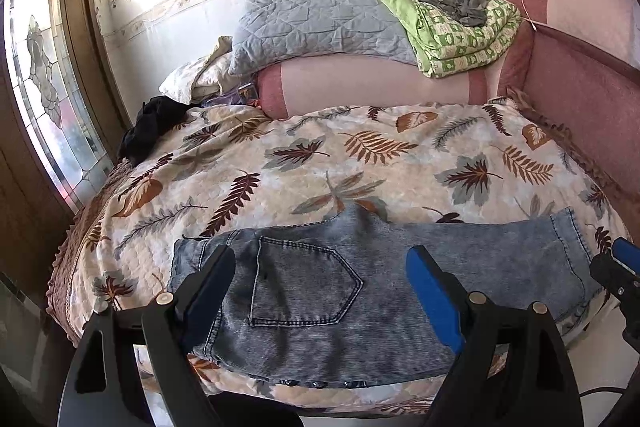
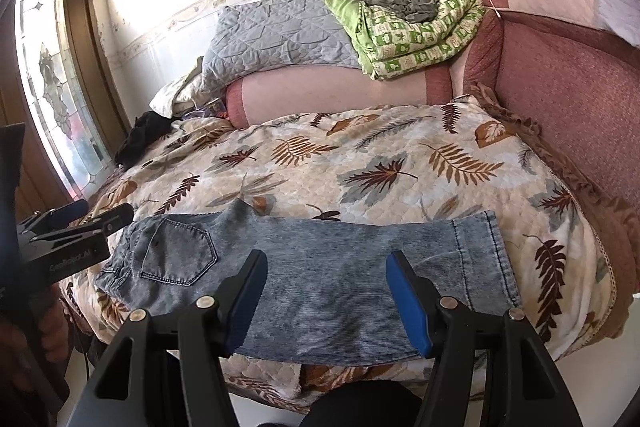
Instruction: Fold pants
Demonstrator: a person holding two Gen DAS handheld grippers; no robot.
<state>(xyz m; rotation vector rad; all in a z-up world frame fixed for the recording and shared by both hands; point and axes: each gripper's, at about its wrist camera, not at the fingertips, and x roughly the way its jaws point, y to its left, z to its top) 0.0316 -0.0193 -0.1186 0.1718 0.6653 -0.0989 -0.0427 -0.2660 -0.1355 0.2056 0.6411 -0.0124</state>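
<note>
Both grippers hovered nearest, fingers apart and holding nothing — the left gripper (image 1: 320, 291) over the waist end, the right gripper (image 2: 326, 295) over the leg. The jeans (image 2: 320, 267) lay flat along the bed's (image 2: 360, 163) near edge — pillows (image 2: 280, 31) behind.

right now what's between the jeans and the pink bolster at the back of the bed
Only bare leaf-print bedspread lies between the jeans and the pink bolster; both wrist views show it.
</note>
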